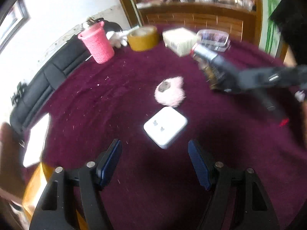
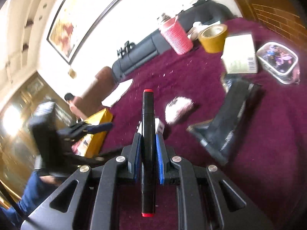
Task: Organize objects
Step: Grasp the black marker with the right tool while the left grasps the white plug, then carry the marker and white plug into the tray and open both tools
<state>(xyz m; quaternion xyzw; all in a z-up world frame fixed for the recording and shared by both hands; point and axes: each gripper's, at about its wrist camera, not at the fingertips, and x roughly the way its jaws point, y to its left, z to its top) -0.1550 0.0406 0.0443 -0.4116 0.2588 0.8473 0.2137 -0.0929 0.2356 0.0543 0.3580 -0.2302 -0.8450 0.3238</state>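
My left gripper [image 1: 154, 141] is open and hangs over the maroon tablecloth [image 1: 96, 105]. A flat white square box [image 1: 165, 127] lies just ahead of its blue pads, with nothing between them. Beyond the box lies a pink fluffy ball [image 1: 170, 94]. My right gripper [image 2: 148, 136] is shut on a black marker with red ends [image 2: 147, 115], which is held lengthwise between the pads. In the left wrist view, that gripper is a blurred black shape [image 1: 249, 76] at the right, above a dark pouch [image 1: 211, 71].
Along the table's far side stand a pink ribbed cup [image 1: 97, 42], a brown tape roll [image 1: 143, 38], a white carton [image 1: 180, 40] and a clear lidded container [image 1: 214, 38]. A yellow box [image 2: 97, 130] and white paper [image 2: 119, 92] lie at the left edge. A black sofa [image 2: 138, 57] stands behind.
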